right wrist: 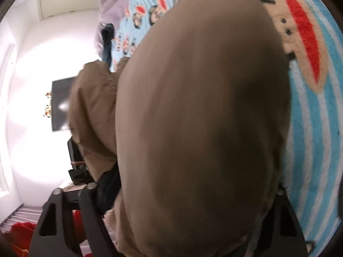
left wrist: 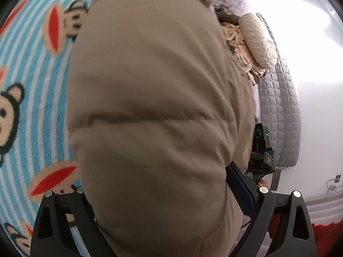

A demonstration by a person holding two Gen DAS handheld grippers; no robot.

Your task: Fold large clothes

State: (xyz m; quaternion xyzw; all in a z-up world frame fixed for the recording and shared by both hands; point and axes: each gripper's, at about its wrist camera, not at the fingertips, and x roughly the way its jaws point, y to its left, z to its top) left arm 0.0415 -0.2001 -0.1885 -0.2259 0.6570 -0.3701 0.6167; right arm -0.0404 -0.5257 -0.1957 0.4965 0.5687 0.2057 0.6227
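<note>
A tan puffer jacket (left wrist: 154,98) fills the left wrist view and bulges up between the black arms of my left gripper (left wrist: 169,220), which is shut on it; the fingertips are hidden under the fabric. In the right wrist view the same jacket (right wrist: 201,115) is lifted and blurred close to the lens. My right gripper (right wrist: 182,231) is shut on it too, with its fingertips hidden. The other gripper shows at the right edge of the jacket in the left wrist view (left wrist: 260,150).
A blue-and-white striped blanket with monkey faces (left wrist: 36,98) covers the bed under the jacket (right wrist: 315,150). Knitted garments (left wrist: 246,42) and a grey quilted mattress (left wrist: 280,115) lie at the bed's edge. Red cloth (right wrist: 21,233) lies on the floor by a white wall.
</note>
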